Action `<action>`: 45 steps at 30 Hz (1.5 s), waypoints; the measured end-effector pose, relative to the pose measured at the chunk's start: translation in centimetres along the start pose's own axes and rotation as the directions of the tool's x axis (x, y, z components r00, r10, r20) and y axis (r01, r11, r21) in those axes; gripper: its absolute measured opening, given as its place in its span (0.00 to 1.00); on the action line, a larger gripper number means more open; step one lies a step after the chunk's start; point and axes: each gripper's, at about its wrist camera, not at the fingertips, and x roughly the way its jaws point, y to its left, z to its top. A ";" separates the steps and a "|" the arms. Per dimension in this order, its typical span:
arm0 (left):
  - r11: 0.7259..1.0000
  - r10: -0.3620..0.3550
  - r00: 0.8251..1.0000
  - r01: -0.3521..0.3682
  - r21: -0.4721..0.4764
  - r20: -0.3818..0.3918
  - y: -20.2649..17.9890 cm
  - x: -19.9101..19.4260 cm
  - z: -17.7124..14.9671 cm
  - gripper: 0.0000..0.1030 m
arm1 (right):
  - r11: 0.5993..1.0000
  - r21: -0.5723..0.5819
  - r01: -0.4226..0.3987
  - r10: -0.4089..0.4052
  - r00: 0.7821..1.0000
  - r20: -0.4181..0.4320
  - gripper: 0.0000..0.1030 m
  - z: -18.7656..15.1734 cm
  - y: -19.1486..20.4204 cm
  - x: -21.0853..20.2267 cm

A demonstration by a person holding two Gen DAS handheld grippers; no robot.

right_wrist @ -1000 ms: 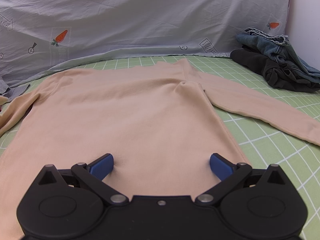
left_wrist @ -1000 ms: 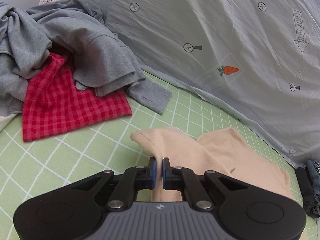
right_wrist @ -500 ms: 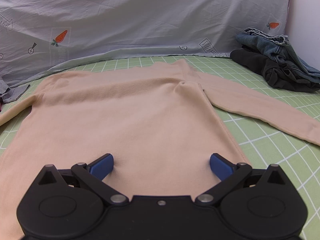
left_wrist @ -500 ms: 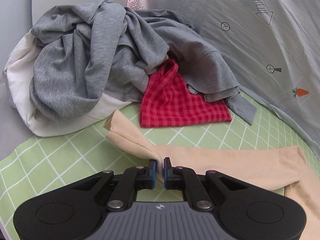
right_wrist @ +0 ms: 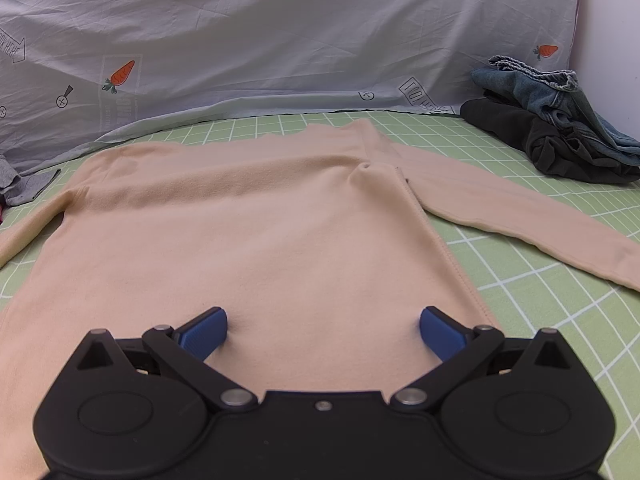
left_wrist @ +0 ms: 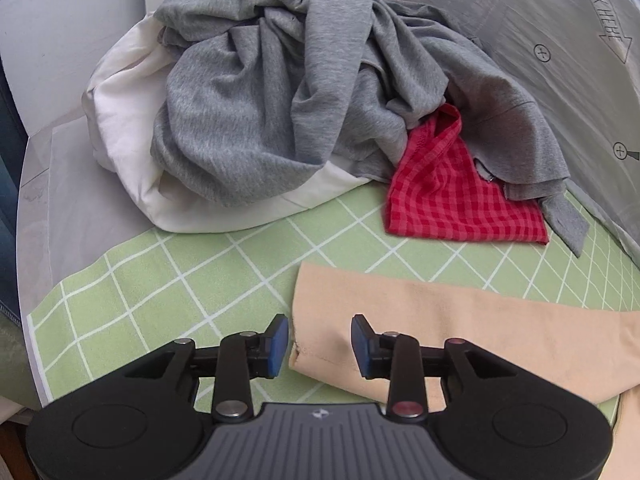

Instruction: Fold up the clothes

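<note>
A green checked mat [right_wrist: 540, 280] covers the surface, with a pale printed sheet [right_wrist: 280, 40] rising behind it; across the mat lies the beige long-sleeved top [right_wrist: 260, 232], spread flat on its front or back, one sleeve [right_wrist: 520, 216] stretched out to the right and the other sleeve [left_wrist: 460, 320] laid out to the left; a heap of grey clothes [left_wrist: 280, 92] on a white pillow [left_wrist: 128, 120], a red checked cloth [left_wrist: 452, 200] and a dark pile with jeans [right_wrist: 560, 128] sit at the edges, apart from the top. The top looks light, soft and limp, so it should drape and wrinkle rather than hold a shape; cuffs, hem corners and shoulder seams seem the surest places to pinch. The left hand-held gripper [left_wrist: 319, 344] has its jaws moderately apart, straddling the cuff end of the left sleeve and gripping nothing; the right hand-held gripper [right_wrist: 322, 330] is spread wide over the lower body of the top, holding nothing.
</note>
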 end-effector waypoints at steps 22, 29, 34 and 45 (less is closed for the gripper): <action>0.985 -0.016 1.000 0.016 0.174 -0.002 -2.7 0.9 -2.1 0.63 | 0.999 -0.033 -0.035 0.032 0.996 -0.087 1.00 1.7 -0.2 0.7; 0.987 0.002 1.000 -0.004 0.163 0.013 -2.9 0.9 -2.3 0.65 | 1.000 0.024 -0.007 0.007 1.000 0.023 1.00 8.0 -3.1 1.3; 0.991 0.030 0.999 -0.031 0.133 0.016 -3.4 1.0 -2.4 0.68 | 0.994 -0.029 0.107 -0.107 0.994 -0.001 1.00 12.5 -5.6 6.9; 0.993 0.084 0.996 -0.081 0.080 -0.032 -3.6 1.5 -1.9 0.80 | 0.987 -0.123 0.105 -0.119 0.987 -0.110 1.00 17.0 -7.2 19.0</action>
